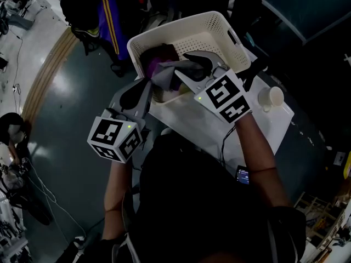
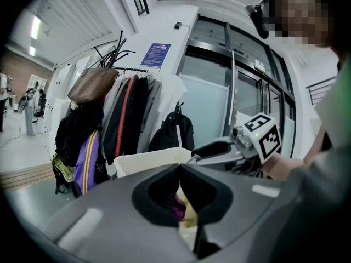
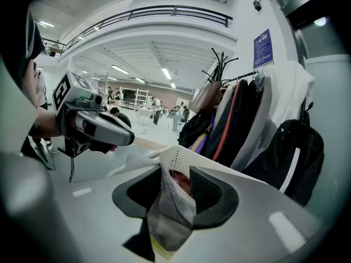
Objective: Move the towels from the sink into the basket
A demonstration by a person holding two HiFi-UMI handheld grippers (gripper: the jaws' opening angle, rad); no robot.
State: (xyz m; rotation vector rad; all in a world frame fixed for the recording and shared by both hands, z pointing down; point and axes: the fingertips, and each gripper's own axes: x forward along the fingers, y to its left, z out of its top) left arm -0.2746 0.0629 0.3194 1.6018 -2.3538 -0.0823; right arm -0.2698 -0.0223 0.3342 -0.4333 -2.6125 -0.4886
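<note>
The white perforated basket stands at the far end of a white counter. Inside it lies a purple towel. A grey towel hangs over the basket's near side, between the parted jaws of my right gripper. In the right gripper view the grey towel droops loosely between the pads, with the basket rim just beyond. My left gripper hovers at the basket's near left corner, shut and holding nothing; purple and yellow cloth shows past its tips. The sink is out of view.
A white cup sits on the counter to the right of my right hand. A coat rack with bags and jackets stands behind the basket. Grey floor lies to the left. A small dark device hangs by the counter's near edge.
</note>
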